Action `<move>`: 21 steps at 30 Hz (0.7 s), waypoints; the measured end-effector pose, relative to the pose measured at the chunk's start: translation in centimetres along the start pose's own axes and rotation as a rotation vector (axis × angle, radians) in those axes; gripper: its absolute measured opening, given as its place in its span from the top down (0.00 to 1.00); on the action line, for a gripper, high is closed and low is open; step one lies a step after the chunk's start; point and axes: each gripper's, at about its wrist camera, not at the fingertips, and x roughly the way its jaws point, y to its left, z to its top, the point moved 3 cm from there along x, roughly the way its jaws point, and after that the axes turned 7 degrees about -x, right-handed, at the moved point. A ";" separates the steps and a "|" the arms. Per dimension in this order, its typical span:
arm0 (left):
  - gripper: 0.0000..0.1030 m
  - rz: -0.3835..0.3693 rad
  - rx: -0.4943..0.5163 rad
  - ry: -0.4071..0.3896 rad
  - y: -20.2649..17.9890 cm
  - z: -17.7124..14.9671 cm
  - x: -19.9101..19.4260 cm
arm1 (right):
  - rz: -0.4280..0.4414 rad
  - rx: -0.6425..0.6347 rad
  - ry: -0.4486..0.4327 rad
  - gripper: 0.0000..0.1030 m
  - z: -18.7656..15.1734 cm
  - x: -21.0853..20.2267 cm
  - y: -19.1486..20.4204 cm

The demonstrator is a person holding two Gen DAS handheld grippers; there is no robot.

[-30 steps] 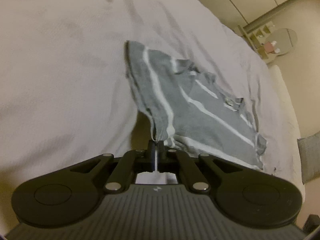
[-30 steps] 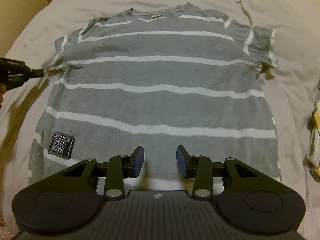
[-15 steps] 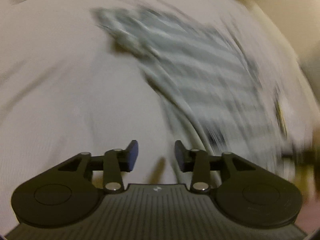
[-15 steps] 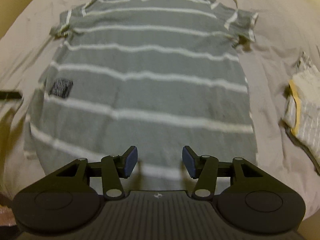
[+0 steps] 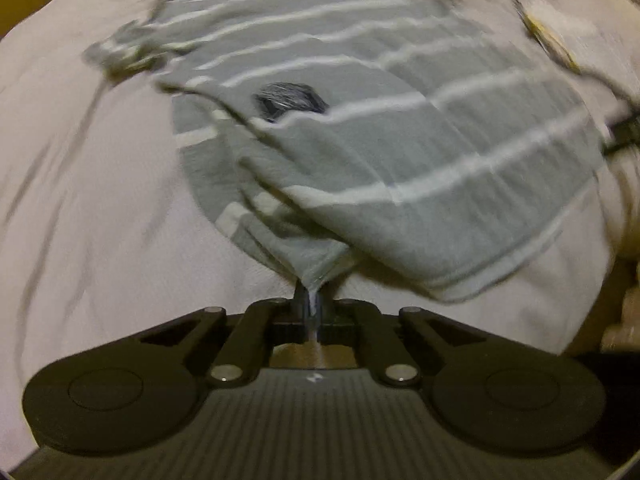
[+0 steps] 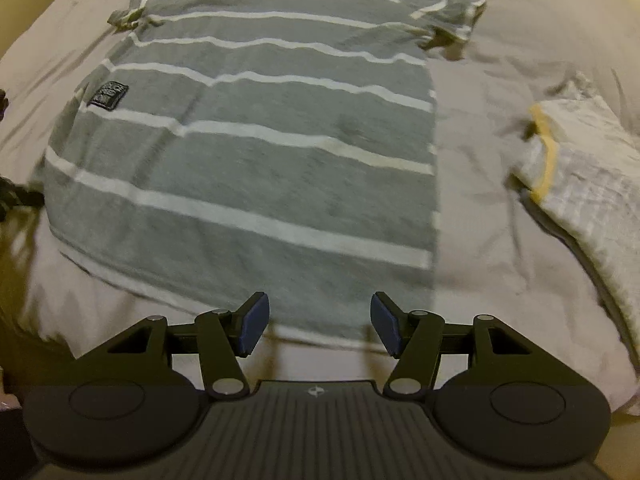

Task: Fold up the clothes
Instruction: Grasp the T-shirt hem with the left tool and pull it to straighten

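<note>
The left gripper, open half a second ago, now pinches the grey white-striped T-shirt hem at 6 o'clock. The right gripper gapes wide, holding nothing.

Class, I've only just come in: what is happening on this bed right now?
A person is folding a grey striped T-shirt spread on a bed sheet. The left hand-held gripper is shut on the shirt's bottom corner, lifting it off the sheet. The right hand-held gripper is open, just short of the hem and holding nothing. A second, pale garment with a yellow band lies to the right.
</note>
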 end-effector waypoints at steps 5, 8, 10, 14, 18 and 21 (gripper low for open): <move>1.00 0.027 -0.260 0.001 3.5 -2.1 -4.2 | 0.017 0.057 -0.008 0.43 -2.6 -0.4 -2.7; 1.00 0.041 -0.304 0.032 4.8 -3.3 -5.1 | 0.029 0.093 -0.036 0.43 -3.4 -0.1 -4.0; 1.00 0.039 -0.300 0.050 5.4 -3.4 -5.0 | 0.021 0.144 -0.040 0.43 -3.7 0.7 -5.0; 1.00 0.022 -0.225 0.088 5.5 -3.0 -3.9 | 0.060 0.283 -0.033 0.45 -4.2 3.0 -6.8; 1.00 0.001 -0.179 0.089 5.3 -2.9 -4.0 | 0.129 0.422 0.004 1.00 -4.4 4.2 -8.3; 1.00 -0.022 -0.143 0.063 4.6 -2.6 -5.7 | 0.106 0.451 0.005 1.00 -4.2 1.9 -9.0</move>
